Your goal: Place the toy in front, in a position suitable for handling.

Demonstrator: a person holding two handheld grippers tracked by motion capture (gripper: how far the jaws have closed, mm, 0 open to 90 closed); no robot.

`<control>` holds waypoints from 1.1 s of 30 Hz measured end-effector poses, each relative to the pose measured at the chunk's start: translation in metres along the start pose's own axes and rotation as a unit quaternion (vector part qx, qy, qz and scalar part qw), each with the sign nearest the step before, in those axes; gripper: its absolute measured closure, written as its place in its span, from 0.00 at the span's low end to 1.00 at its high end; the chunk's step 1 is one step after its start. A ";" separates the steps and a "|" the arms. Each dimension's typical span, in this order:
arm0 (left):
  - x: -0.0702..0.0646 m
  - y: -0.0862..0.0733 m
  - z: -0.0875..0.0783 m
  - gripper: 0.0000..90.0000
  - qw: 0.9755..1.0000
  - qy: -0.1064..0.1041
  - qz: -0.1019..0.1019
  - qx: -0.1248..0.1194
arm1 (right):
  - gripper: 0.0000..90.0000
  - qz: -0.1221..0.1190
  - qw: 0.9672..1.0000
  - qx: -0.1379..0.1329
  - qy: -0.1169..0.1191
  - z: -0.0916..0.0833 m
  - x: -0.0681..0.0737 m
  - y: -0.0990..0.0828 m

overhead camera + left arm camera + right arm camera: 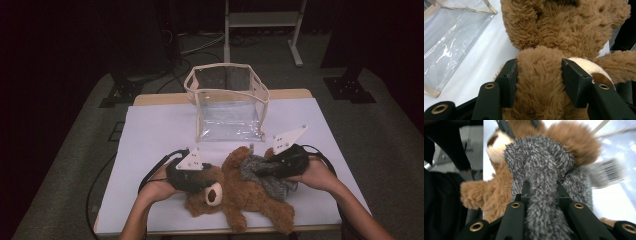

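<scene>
A brown teddy bear (239, 194) lies on the white-covered table (160, 130) near its front edge. A grey fuzzy cloth (274, 186) is draped over the bear's body. My left gripper (211, 181) is shut on the bear's head; in the left gripper view the two jaws (539, 75) press into the fur on either side of the head (539, 82), next to the cream muzzle (586, 66). My right gripper (258, 170) is shut on the grey cloth, and a thick roll of it (541, 170) is pinched between its jaws (542, 192), over the bear's brown fur (496, 192).
A clear plastic bag (227, 102) with beige trim stands open at the table's far middle, just behind the bear; its side (451, 37) lies left of the bear in the left gripper view. A metal frame (262, 20) stands on the floor beyond. Cables trail from both grippers.
</scene>
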State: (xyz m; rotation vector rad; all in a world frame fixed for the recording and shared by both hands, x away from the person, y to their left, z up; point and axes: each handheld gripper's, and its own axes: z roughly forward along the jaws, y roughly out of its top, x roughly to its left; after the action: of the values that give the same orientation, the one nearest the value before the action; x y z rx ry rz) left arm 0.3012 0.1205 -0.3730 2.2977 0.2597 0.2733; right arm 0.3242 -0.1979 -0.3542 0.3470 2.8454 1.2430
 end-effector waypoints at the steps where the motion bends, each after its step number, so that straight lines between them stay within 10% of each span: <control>1: 0.000 0.000 0.000 0.53 1.000 0.001 -0.002 -0.002 | 0.83 0.005 1.000 -0.002 0.002 0.001 -0.002 -0.002; 9: 0.001 0.000 0.000 0.53 1.000 0.002 0.001 0.001 | 0.83 0.055 0.998 0.009 -0.035 -0.029 -0.016 -0.038; 26: 0.003 -0.002 0.001 0.53 1.000 0.001 -0.004 -0.005 | 0.83 0.030 0.999 0.009 -0.044 -0.022 -0.023 -0.018; 33: 0.005 -0.002 0.002 0.53 1.000 -0.001 -0.006 -0.007 | 0.83 0.064 0.996 0.004 -0.062 -0.034 -0.029 -0.041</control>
State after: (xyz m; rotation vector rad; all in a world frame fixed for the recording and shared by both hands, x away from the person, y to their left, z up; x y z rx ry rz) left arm 0.3058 0.1223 -0.3752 2.2816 0.2687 0.2653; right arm 0.3413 -0.2556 -0.3628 0.5936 2.7626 1.1844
